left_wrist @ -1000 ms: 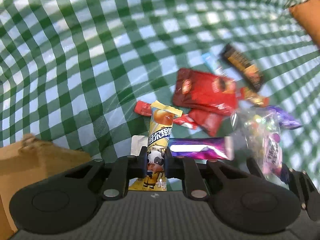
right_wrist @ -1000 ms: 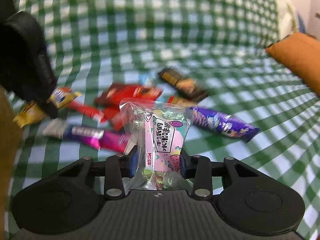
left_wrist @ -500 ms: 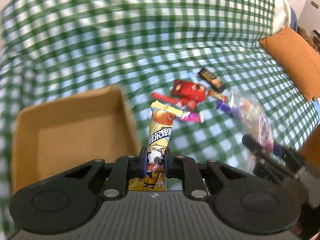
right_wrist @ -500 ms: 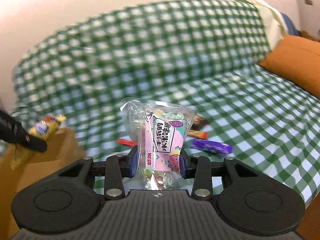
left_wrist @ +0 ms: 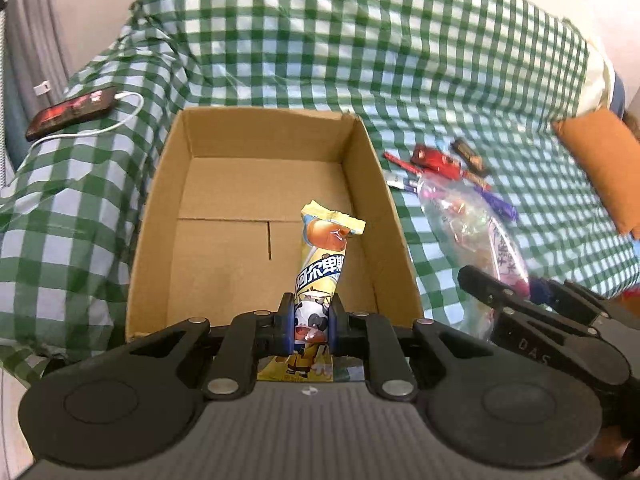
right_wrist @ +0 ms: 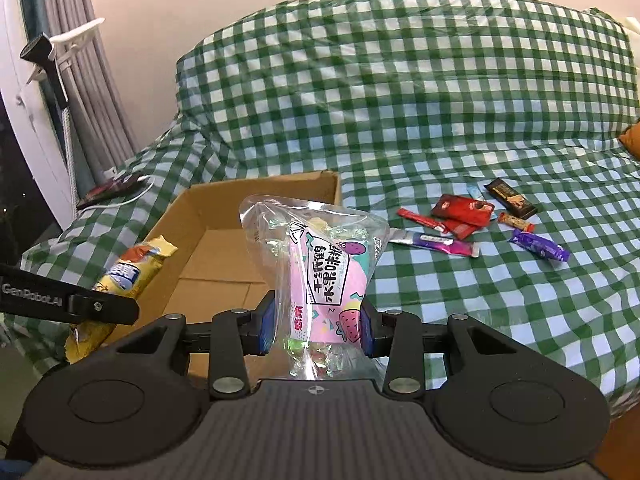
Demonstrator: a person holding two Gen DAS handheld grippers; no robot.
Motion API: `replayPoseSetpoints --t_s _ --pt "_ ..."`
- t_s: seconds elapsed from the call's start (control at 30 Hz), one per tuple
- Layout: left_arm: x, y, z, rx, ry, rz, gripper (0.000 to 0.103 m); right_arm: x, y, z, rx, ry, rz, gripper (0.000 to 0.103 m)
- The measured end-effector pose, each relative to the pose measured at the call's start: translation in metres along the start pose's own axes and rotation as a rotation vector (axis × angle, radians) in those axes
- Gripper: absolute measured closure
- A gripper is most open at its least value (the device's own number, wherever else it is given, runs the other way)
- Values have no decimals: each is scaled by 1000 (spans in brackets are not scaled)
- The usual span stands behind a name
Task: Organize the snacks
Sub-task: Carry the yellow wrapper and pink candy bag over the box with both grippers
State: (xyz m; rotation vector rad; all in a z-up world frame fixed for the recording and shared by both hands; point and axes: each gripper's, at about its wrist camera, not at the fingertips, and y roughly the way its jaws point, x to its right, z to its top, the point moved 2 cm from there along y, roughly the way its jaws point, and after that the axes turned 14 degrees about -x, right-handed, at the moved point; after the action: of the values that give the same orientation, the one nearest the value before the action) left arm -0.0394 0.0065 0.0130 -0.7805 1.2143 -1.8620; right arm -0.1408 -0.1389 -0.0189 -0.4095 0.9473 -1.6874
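Observation:
My left gripper [left_wrist: 311,326] is shut on a yellow candy stick pack [left_wrist: 322,264] with a cow print, held over the near right part of an open cardboard box [left_wrist: 160,184]. The right gripper [right_wrist: 316,330] is shut on a clear bag of wrapped candies [right_wrist: 320,264] with a pink label, in front of the same box [right_wrist: 192,216]. In the left wrist view the right gripper [left_wrist: 516,300] and its bag [left_wrist: 464,216] hang just right of the box. The box is empty inside. Several snack packs [right_wrist: 460,216] lie on the checked cover to the right.
A green and white checked cover [left_wrist: 400,40] drapes a sofa. A phone [left_wrist: 72,112] on a white cable lies left of the box. An orange cushion [left_wrist: 600,160] sits at the far right. Curtains and a white clamp stand [right_wrist: 60,60] are on the left.
Both grippers have risen and swung left from the snack pile to the cardboard box, each carrying its pack. The box has come fully into view below the left gripper.

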Motion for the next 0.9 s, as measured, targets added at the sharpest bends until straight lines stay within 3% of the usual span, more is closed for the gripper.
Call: replayPoseSetpoints --t_s 0.37,0.73,0.9 --pt "-19 -3 -17 57 -51 -116 86 -20 -5 -7 -56 -64 -118 60" --pt "-45 -7 -21 92 -80 -161 86 -44 -5 6 -72 -90 -178 60" --pt "-52 -11 -20 93 -83 -136 86 -54 -7 16 -61 -96 -164 60"
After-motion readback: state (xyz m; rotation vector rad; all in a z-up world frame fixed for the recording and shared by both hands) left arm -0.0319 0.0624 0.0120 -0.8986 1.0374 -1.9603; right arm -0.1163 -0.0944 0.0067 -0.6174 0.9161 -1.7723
